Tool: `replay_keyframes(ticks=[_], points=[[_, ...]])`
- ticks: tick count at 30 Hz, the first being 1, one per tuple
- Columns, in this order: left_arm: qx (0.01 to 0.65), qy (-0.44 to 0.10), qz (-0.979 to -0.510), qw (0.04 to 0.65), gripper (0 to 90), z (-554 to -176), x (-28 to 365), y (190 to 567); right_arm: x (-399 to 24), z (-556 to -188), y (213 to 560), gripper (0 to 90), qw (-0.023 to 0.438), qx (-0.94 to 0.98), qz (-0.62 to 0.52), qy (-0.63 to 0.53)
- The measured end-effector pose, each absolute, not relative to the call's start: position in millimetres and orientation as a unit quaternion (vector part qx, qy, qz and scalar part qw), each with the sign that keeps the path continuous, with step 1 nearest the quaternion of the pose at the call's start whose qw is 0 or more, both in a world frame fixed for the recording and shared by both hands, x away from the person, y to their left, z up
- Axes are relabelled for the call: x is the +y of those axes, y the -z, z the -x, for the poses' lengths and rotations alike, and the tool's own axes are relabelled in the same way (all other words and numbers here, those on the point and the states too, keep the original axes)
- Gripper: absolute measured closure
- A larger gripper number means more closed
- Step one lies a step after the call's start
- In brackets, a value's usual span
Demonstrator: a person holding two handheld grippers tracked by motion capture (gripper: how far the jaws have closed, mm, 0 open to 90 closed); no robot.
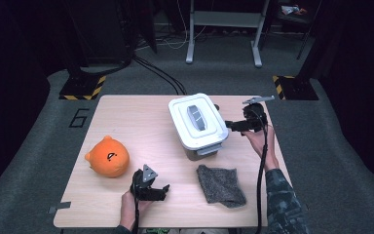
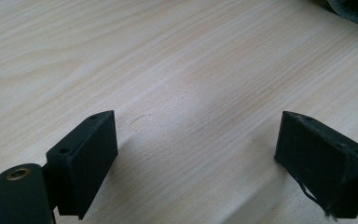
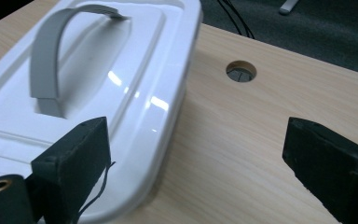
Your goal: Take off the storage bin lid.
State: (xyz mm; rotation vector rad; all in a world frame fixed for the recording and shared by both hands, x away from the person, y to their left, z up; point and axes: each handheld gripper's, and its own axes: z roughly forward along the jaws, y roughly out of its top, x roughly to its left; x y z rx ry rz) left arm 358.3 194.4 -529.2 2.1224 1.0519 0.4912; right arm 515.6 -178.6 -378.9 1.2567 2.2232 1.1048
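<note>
- Nearest you, your left gripper (image 1: 163,189) rests low over the table (image 1: 126,117) at its near edge – jaws spread wide, nothing but bare wood between them in the left gripper view.
- Just beyond it, the grey cloth (image 1: 220,185) lies flat to its right and the orange plush toy (image 1: 108,156) sits to its left, both untouched.
- Farther back, the white lidded box (image 1: 198,125) stands right of centre, lid on, its grey handle (image 3: 51,56) arched up.
- Your right gripper (image 1: 227,125) is at the box's right edge – released, one jaw over the lid's rim, the other over wood.
- You look to be at the approach step; next, I judge, you need to bring the jaws over the handle or lid edge and clench squarely.
</note>
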Motion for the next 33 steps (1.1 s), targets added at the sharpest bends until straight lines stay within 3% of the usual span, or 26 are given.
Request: replay_keyframes(ticks=[16, 33], points=[[0.405, -0.187, -0.822, 0.353, 12.5, -357.9, 194.3, 529.1, -117.5, -517.1, 375.6, 6.5, 0.162, 0.809, -0.403, -0.396], [0.405, -0.190, -0.822, 0.353, 12.6, -357.7, 194.0, 529.4, -63.7, -522.3, 369.8, 35.5, 0.182, 0.823, -0.389, -0.373]])
